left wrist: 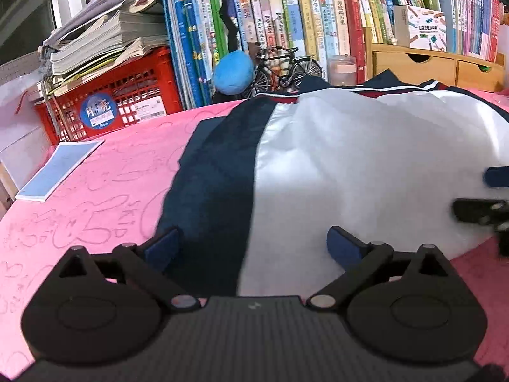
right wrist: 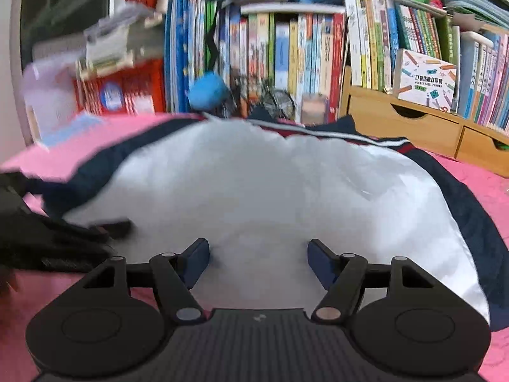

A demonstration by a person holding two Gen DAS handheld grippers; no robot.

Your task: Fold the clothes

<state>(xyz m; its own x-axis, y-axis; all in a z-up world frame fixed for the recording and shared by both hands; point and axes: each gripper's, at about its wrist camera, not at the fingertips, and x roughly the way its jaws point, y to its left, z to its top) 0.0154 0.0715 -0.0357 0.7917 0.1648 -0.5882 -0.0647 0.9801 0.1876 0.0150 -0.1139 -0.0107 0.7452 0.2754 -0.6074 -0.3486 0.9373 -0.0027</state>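
Both claws spread and empty over the garment.

I have the left gripper (left wrist: pixel 251 248) and right gripper (right wrist: pixel 257 261) gaping wide, nothing pinched, low at the near hem of the navy-and-white satin jacket (left wrist: pixel 334 165). It lies lining-up on the pink patterned tablecloth (left wrist: pixel 95 197), flat enough, I judge, for me to choose the next fold's corners.

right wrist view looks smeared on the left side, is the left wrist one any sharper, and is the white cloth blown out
Right wrist view: motion blur smears the red crate and the papers; books at right stay readable. Left wrist view: sharper, crate label legible, only the right tongs at the edge blurred. White garment is bright with little fold detail in both; fisheye bends the pink cloth.
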